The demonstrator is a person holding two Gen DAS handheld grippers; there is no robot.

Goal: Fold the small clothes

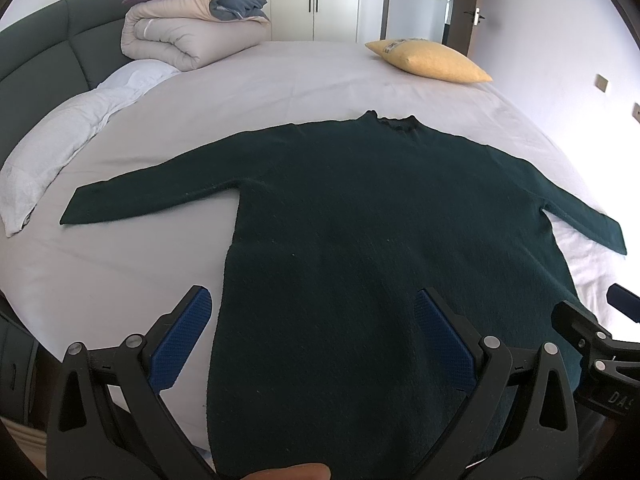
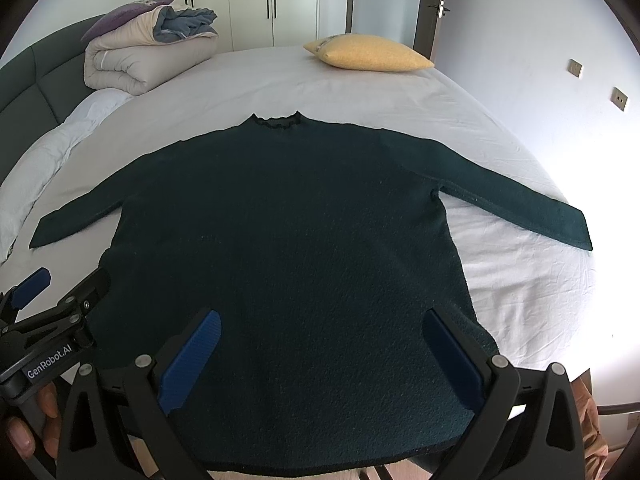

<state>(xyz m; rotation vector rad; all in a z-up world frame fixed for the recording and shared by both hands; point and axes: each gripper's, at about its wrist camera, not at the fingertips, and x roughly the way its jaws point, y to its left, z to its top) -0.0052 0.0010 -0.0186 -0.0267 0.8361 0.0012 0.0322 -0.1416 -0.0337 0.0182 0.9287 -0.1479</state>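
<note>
A dark green long-sleeved sweater [image 1: 360, 220] lies flat on the white bed sheet [image 1: 280, 80], collar away from me, both sleeves spread out sideways. It also shows in the right wrist view [image 2: 288, 232]. My left gripper [image 1: 312, 300] is open, hovering over the sweater's lower left edge, holding nothing. My right gripper [image 2: 324, 320] is open over the lower right part near the hem [image 2: 320, 466], holding nothing. The right gripper also shows at the left wrist view's right edge [image 1: 592, 320]; the left gripper shows at the right wrist view's left edge [image 2: 60, 292].
A folded beige duvet [image 1: 192, 32] with a purple pillow sits at the far left by the dark headboard [image 1: 36, 56]. A yellow pillow [image 1: 428, 60] lies at the far side. A crumpled white quilt [image 1: 60, 136] lies along the left. Wardrobes and a door stand behind.
</note>
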